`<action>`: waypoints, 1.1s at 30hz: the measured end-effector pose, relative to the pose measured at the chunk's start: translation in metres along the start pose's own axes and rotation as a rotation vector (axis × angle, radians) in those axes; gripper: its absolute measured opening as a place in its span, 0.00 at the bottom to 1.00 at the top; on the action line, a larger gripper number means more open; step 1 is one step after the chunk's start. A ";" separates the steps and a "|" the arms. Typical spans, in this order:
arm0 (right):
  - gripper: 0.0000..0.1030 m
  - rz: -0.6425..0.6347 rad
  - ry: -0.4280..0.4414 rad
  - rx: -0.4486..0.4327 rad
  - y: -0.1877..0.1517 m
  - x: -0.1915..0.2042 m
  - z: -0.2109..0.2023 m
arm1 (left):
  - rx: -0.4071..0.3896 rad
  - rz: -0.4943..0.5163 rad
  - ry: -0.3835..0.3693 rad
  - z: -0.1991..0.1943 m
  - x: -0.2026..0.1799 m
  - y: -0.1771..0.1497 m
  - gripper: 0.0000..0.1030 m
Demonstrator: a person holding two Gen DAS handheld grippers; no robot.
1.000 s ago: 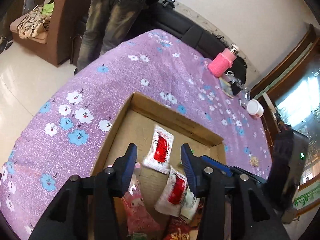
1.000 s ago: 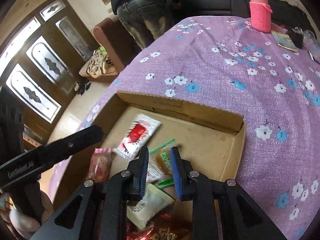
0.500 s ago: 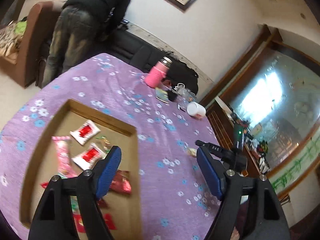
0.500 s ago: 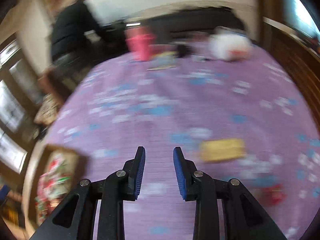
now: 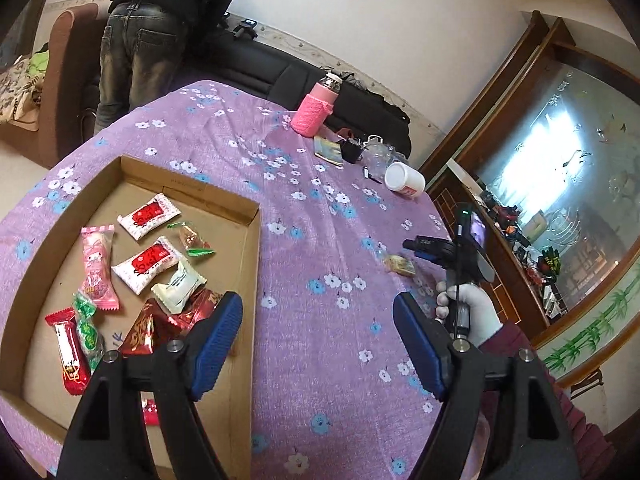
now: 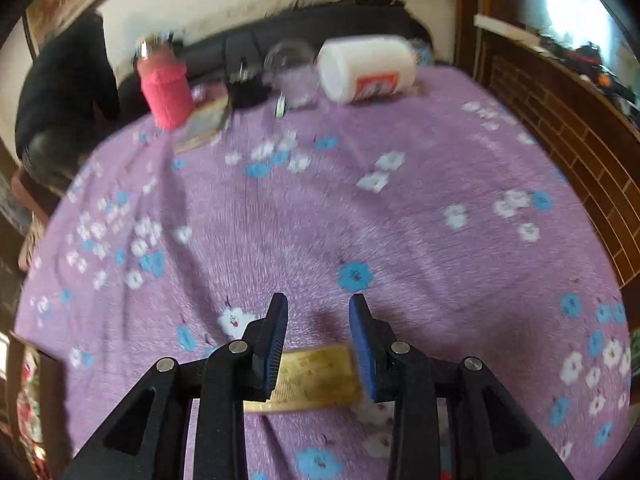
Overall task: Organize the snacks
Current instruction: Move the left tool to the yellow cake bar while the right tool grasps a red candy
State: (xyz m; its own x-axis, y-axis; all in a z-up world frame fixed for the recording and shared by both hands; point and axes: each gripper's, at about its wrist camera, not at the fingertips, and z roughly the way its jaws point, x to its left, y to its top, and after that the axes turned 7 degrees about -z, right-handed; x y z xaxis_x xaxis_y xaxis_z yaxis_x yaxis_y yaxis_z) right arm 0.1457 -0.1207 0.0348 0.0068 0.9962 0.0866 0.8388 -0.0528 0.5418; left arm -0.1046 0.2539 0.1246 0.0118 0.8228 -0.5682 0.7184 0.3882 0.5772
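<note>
While the tabletop point(image 5: 328, 184) under its purple flowered cloth filled most of both views, the cardboard tray point(image 5: 248, 240) sat on its left part in the left wrist view, already holding a spread of wrapped snacks, among them two white-and-red packets point(image 5: 148, 214), a pink one point(image 5: 98, 268) and a cream one point(image 5: 178, 286). A pink-sleeved bottle point(image 5: 314, 110) and a toppled white jar point(image 5: 404, 180) stood at the far edge, and a person in dark clothes point(image 5: 160, 28) bent over the sofa beyond.

The left tongs point(image 5: 318, 338) were spread wide with nothing between them, hanging over bare cloth just right of the tray's edge. The right tongs point(image 6: 318, 344) were opening, with a narrow gap and not pinching anything. The one loose snack, a gold-wrapped bar point(image 6: 316, 376), lay flat on the cloth directly beneath and slightly behind their tips, its long axis running crosswise to the fingers, so the jaws straddled its length and not its width. The right hand point(image 5: 472, 312) was clearly the nearer one; the left was well apart from the bar.

A second earlier both tongs had been over the tray; the left ones were narrower, and the right ones almost pressed together above the packets. Both had since swung off to the right.
</note>
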 end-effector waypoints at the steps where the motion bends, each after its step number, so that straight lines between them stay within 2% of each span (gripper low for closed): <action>1: 0.32 -0.012 0.011 0.040 -0.002 0.003 0.007 | -0.001 0.003 0.007 0.000 0.001 -0.002 0.75; 3: 0.33 -0.052 0.056 0.066 -0.014 0.015 0.004 | -0.004 0.009 0.017 0.000 0.003 -0.004 0.75; 6: 0.33 -0.127 0.192 0.141 -0.043 0.041 -0.016 | 0.007 0.012 0.019 0.006 0.004 -0.005 0.75; 7: 0.33 -0.149 0.257 0.163 -0.056 0.049 -0.025 | 0.012 0.011 0.016 0.008 0.005 -0.005 0.75; 10: 0.33 -0.171 0.526 0.229 -0.091 0.066 -0.055 | 0.038 0.008 0.001 0.016 0.003 -0.009 0.75; 12: 0.33 -0.143 0.563 0.168 -0.096 0.054 -0.081 | 0.058 0.014 -0.014 0.021 0.000 -0.013 0.75; 13: 0.34 -0.123 0.533 0.107 -0.095 0.040 -0.097 | 0.068 0.022 -0.020 0.023 -0.003 -0.016 0.75; 15: 0.50 -0.079 0.382 -0.010 -0.095 0.005 -0.122 | 0.088 0.042 -0.027 0.028 -0.008 -0.023 0.75; 16: 0.62 -0.026 0.295 -0.054 -0.096 -0.021 -0.132 | 0.104 0.058 -0.033 0.031 -0.011 -0.027 0.75; 17: 0.63 0.021 0.259 -0.070 -0.099 -0.038 -0.136 | 0.116 0.070 -0.037 0.034 -0.014 -0.031 0.75; 19: 0.63 0.124 0.198 -0.070 -0.107 -0.080 -0.135 | 0.146 0.111 -0.043 0.044 -0.023 -0.040 0.75; 23: 0.63 0.198 0.138 -0.043 -0.119 -0.113 -0.118 | 0.209 0.195 -0.054 0.067 -0.046 -0.055 0.75; 26: 0.63 0.206 0.114 -0.073 -0.120 -0.117 -0.100 | 0.239 0.295 -0.043 0.085 -0.069 -0.068 0.75; 31: 0.62 0.108 0.075 -0.109 -0.108 -0.098 -0.075 | 0.261 0.475 -0.033 0.110 -0.107 -0.085 0.75; 32: 0.60 0.092 0.076 -0.113 -0.108 -0.096 -0.072 | 0.262 0.503 -0.035 0.113 -0.113 -0.087 0.75; 33: 0.52 0.074 0.074 -0.118 -0.108 -0.094 -0.071 | 0.259 0.545 -0.043 0.120 -0.122 -0.089 0.75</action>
State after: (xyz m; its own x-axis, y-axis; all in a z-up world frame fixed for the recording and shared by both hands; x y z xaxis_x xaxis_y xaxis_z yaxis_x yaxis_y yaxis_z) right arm 0.0157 -0.2132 0.0271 0.0219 0.9817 0.1891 0.7675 -0.1377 0.6261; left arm -0.0862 0.0696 0.0723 0.4503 0.8552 -0.2567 0.7468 -0.2031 0.6333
